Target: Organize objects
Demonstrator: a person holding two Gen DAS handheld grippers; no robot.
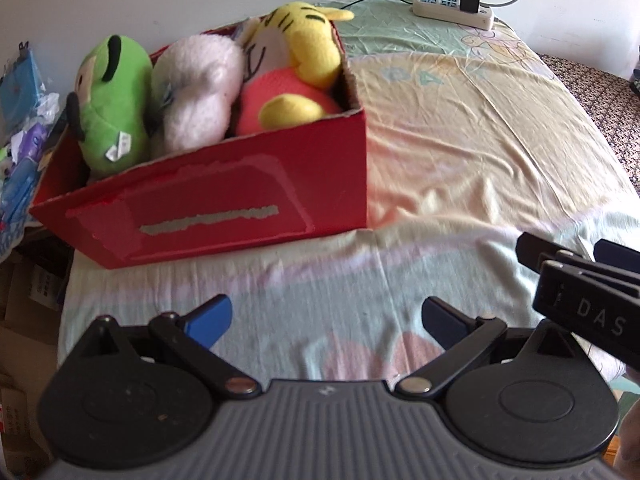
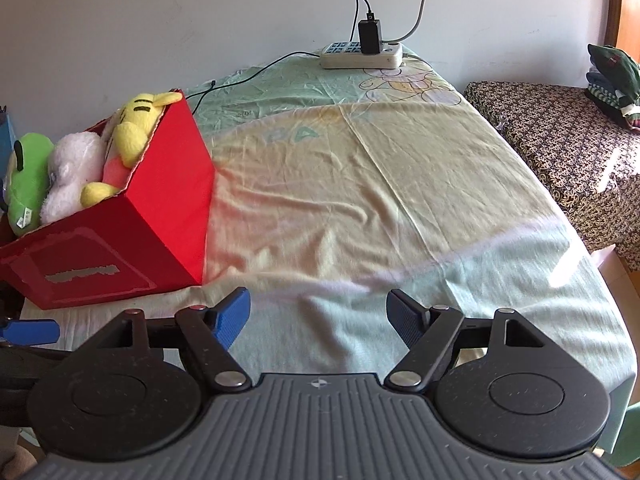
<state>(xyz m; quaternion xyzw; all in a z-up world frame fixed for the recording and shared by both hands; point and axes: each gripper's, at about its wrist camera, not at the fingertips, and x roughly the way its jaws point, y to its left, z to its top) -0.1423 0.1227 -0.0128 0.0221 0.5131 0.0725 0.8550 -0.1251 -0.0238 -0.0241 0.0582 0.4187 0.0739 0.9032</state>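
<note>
A red cardboard box (image 1: 224,208) sits in the upper left of the left wrist frame, on the pastel bedsheet (image 1: 460,128). Packed inside it are a green plush (image 1: 114,104), a white plush (image 1: 196,88) and a yellow tiger plush (image 1: 308,48). The left gripper (image 1: 326,320) at lower centre has its fingers spread wide, holding nothing. The right gripper (image 2: 318,316) is likewise spread wide and empty. A power strip (image 2: 362,55) lies at upper centre of the right wrist frame.
</note>
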